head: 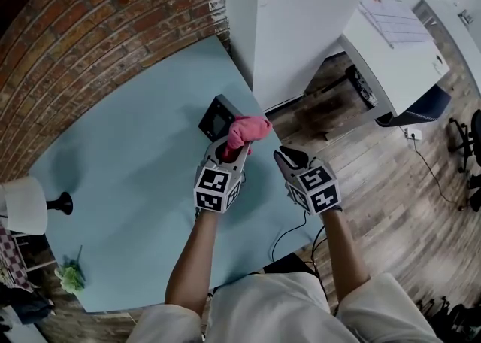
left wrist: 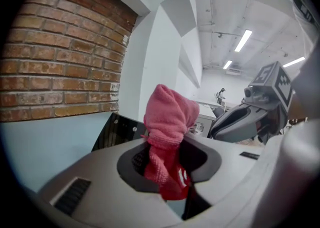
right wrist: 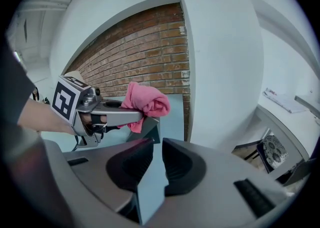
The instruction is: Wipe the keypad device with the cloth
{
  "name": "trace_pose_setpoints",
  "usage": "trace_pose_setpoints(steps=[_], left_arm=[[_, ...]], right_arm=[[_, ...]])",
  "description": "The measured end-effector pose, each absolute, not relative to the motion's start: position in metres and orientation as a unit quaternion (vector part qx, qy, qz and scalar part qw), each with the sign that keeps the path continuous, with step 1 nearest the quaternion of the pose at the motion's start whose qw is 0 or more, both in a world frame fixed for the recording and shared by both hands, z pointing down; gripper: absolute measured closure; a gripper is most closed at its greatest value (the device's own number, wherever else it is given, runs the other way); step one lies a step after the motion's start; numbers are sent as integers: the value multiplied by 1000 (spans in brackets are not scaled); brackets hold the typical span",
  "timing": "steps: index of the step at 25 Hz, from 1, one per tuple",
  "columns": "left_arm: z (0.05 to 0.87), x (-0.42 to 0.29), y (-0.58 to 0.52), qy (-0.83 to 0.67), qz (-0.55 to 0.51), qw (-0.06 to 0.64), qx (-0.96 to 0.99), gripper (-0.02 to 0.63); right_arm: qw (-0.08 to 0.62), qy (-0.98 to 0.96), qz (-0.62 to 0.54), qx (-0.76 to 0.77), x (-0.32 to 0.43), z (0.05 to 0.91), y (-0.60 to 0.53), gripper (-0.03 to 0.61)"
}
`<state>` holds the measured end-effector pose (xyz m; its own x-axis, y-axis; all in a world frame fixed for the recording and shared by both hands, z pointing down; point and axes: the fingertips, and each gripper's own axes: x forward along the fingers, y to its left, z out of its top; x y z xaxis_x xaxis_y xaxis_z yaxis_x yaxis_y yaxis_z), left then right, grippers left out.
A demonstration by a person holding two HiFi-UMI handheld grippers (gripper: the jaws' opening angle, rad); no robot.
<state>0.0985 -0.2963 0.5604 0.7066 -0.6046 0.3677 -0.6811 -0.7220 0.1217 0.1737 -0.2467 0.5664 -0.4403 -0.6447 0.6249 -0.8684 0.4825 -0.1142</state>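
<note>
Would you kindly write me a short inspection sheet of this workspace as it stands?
Surface: light blue table, set against the brick wall.
Job's things: dark keypad device near the table's far edge; pink cloth bunched over it, contact cannot be told.
Clutter: white lamp at the left edge; small green sprig at the near left corner.
Grippers: left gripper shut on the cloth; right gripper beside it, jaws close together, nothing between them.
Cables: dark cable at the table's near edge; another cable on the floor.
Surroundings: white pillar, white desk, wood floor.
</note>
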Motion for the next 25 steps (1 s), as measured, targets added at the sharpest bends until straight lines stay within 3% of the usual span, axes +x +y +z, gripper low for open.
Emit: trace_pose_setpoints(steps=[25], left_arm=[[642,45,-255,-348,262,179,882,495]], right_arm=[[266,-825,216,448,153,571,-246,499]])
